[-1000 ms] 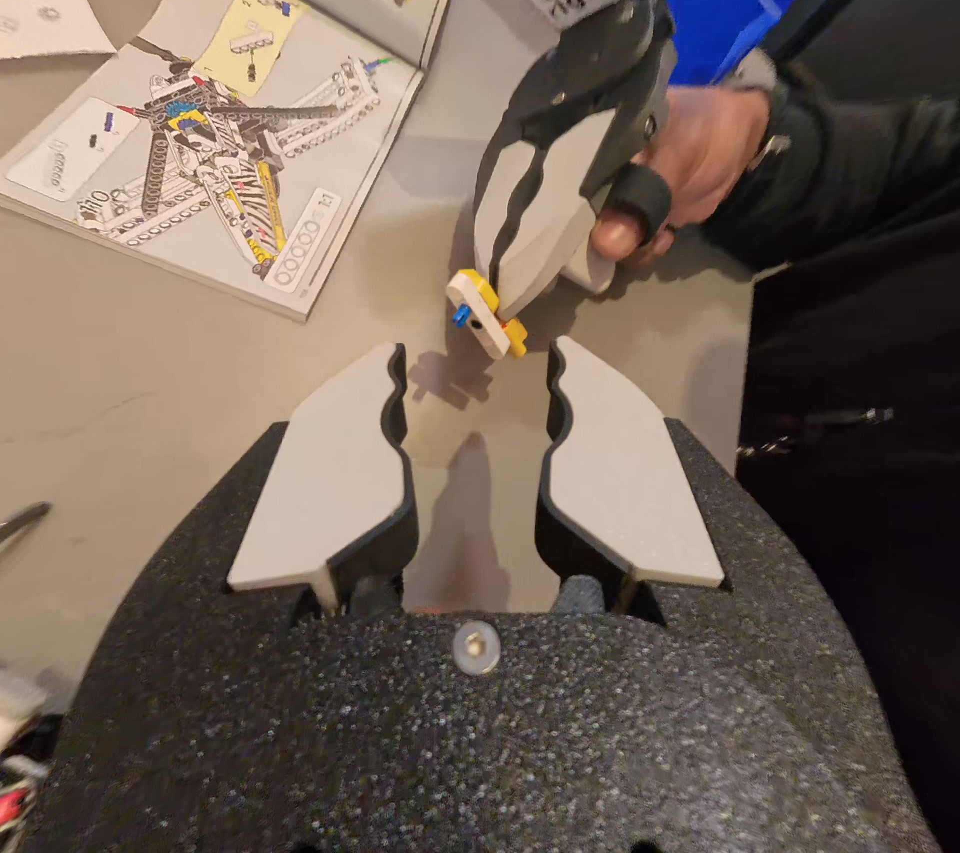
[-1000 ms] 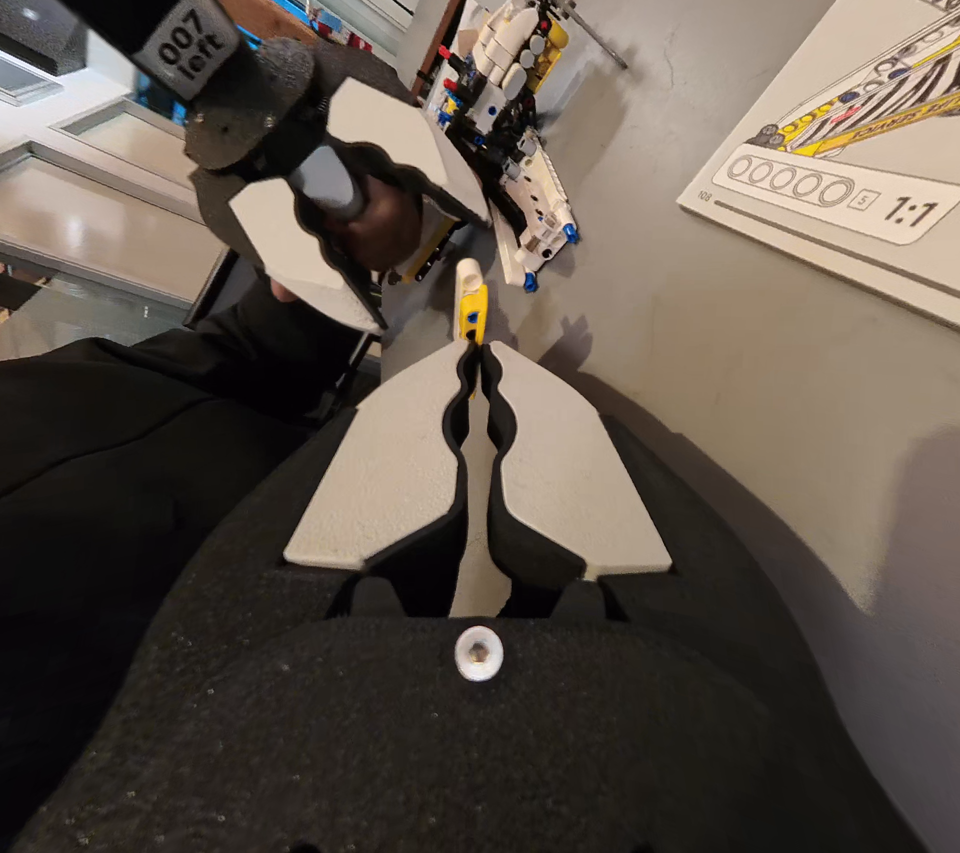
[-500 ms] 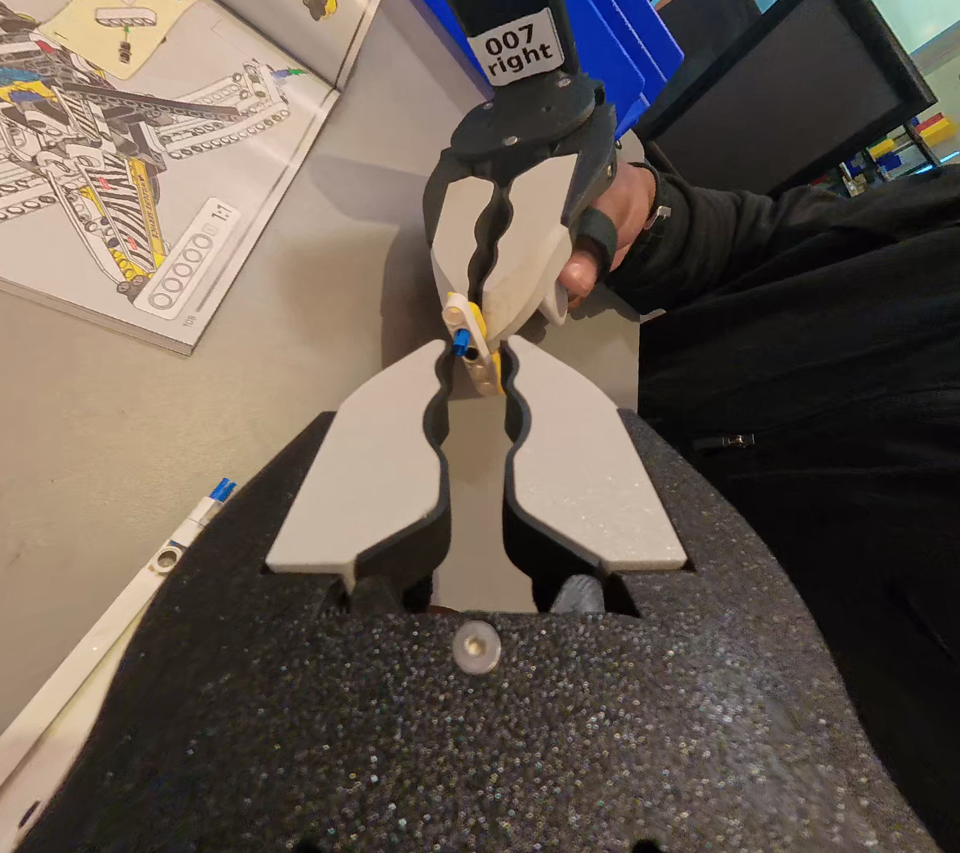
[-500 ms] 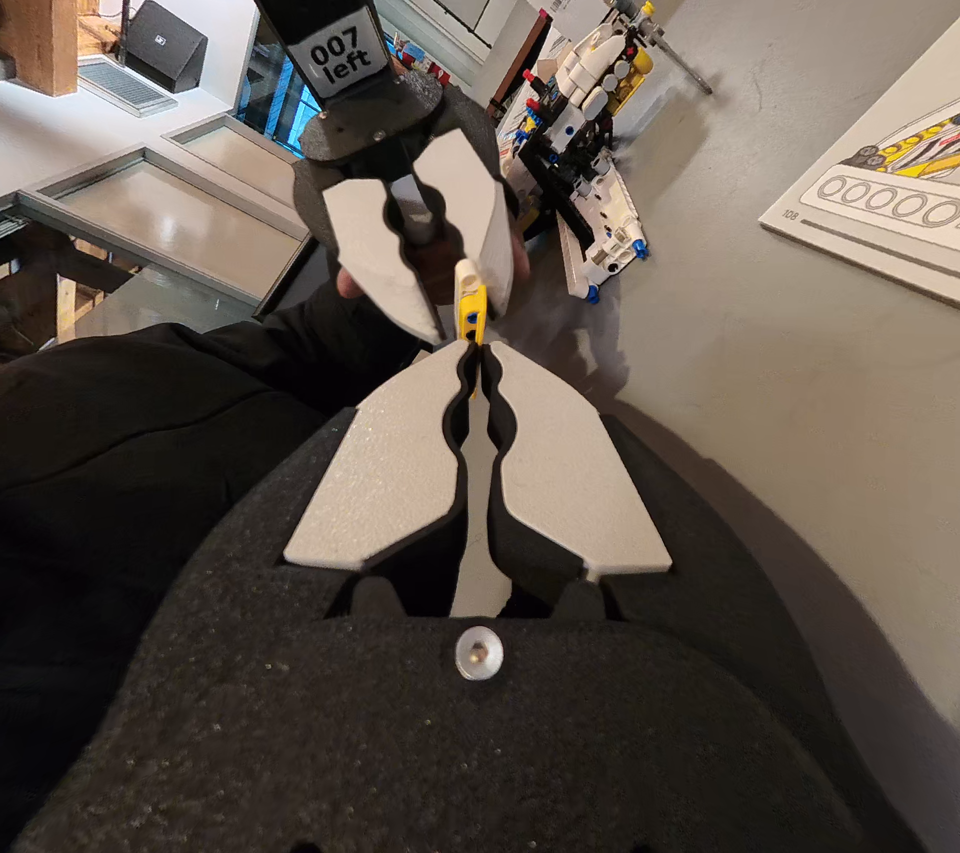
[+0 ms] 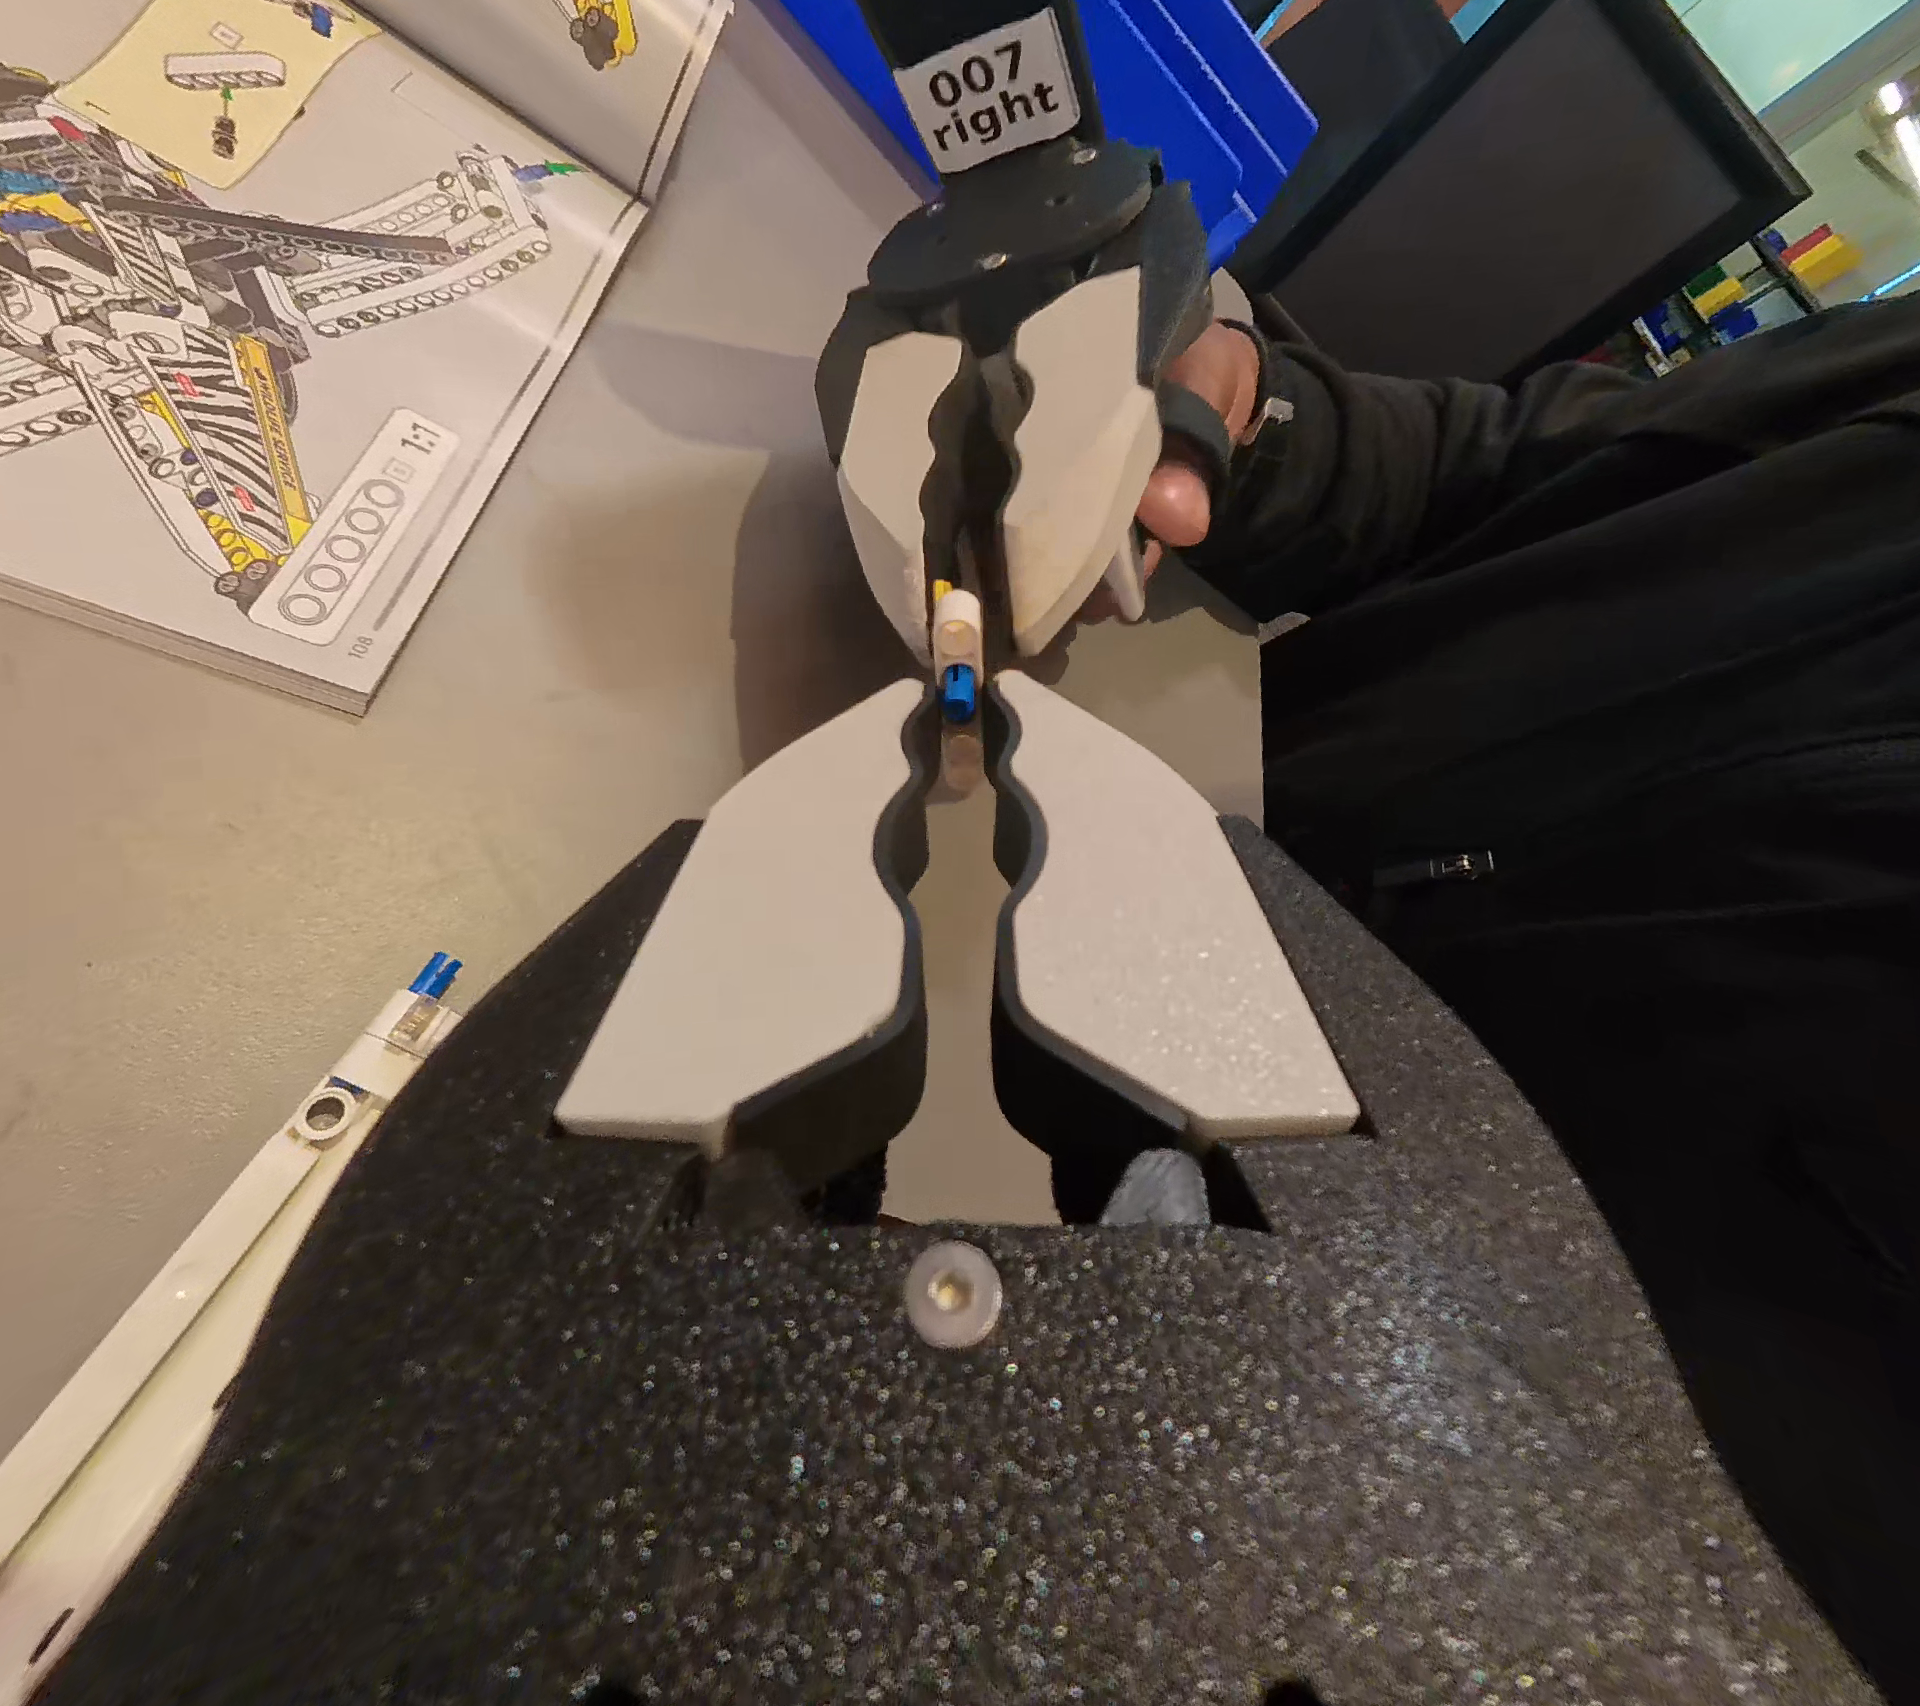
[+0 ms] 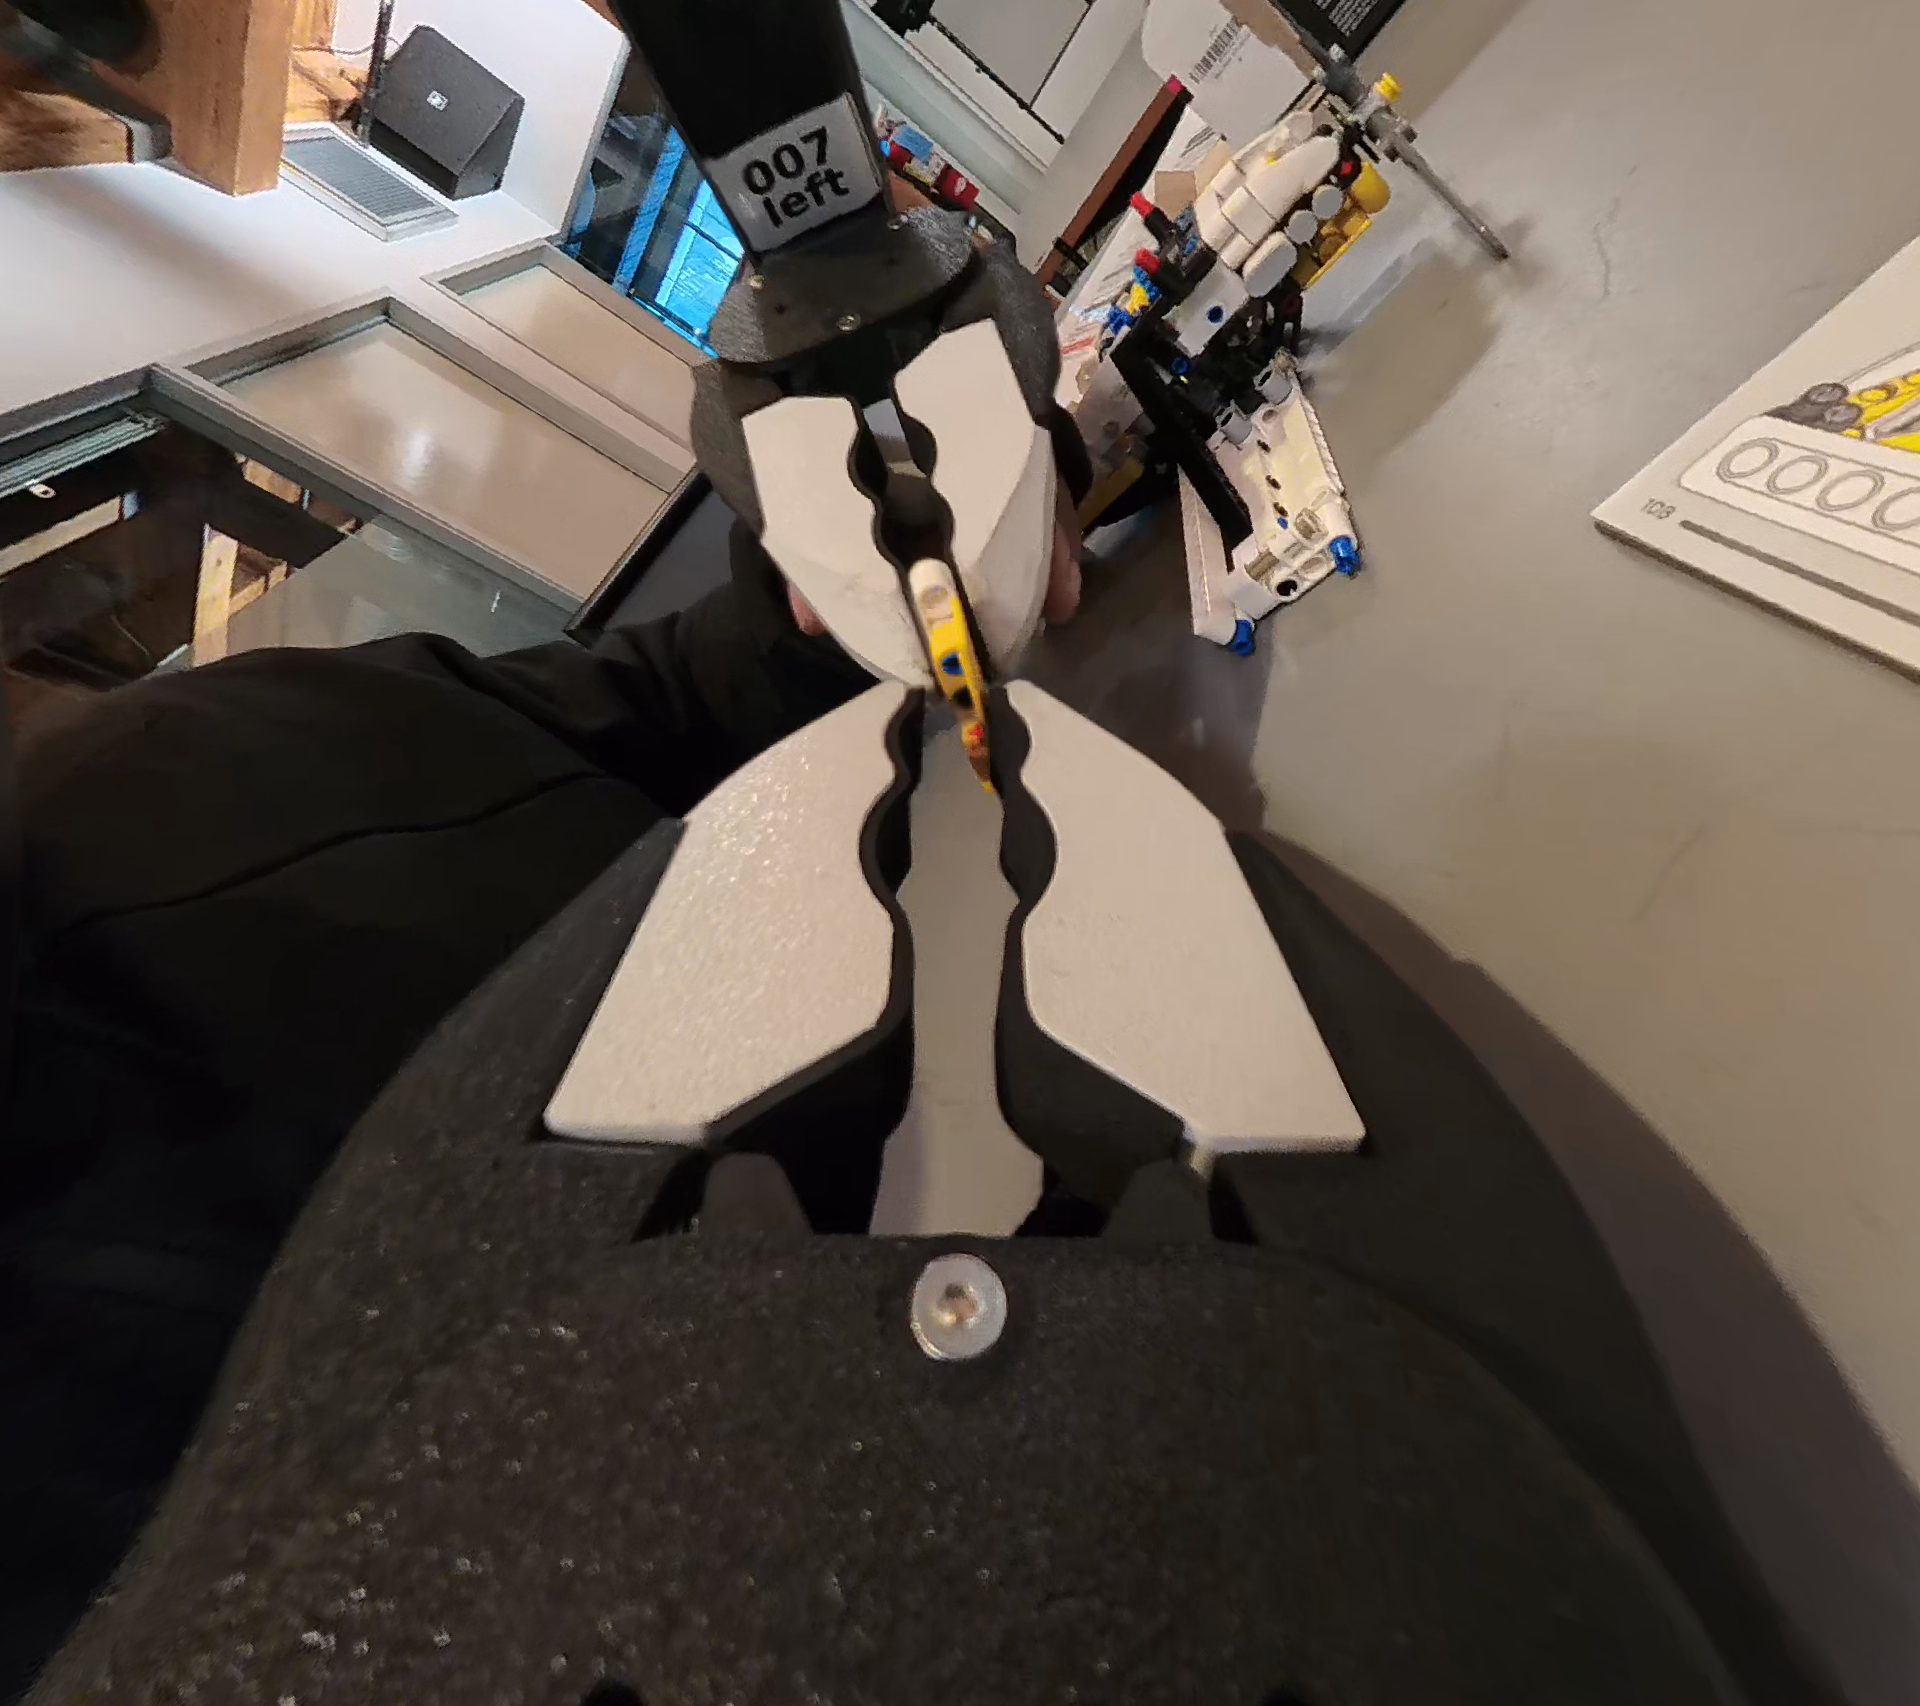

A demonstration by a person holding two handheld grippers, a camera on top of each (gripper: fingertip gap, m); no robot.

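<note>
Above a grey table (image 5: pixel 520 825), the left gripper (image 5: pixel 958 706) clamps a small white-and-yellow brick piece (image 5: pixel 957 626) with a blue pin (image 5: pixel 957 688), tip to tip with the right gripper (image 5: pixel 971 607). From the right wrist, the right gripper's jaws stand slightly apart around the piece's yellow end, a gap at one pad; a half-built model (image 6: pixel 1262 451) stands beyond.

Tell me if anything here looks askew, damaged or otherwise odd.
Nothing looks damaged or spilled. One small oddity: the white-and-yellow brick piece with a blue pin hangs in mid-air between both tools, tip to tip. The left tool grips it, while it leans against just one finger of the right tool.
</note>
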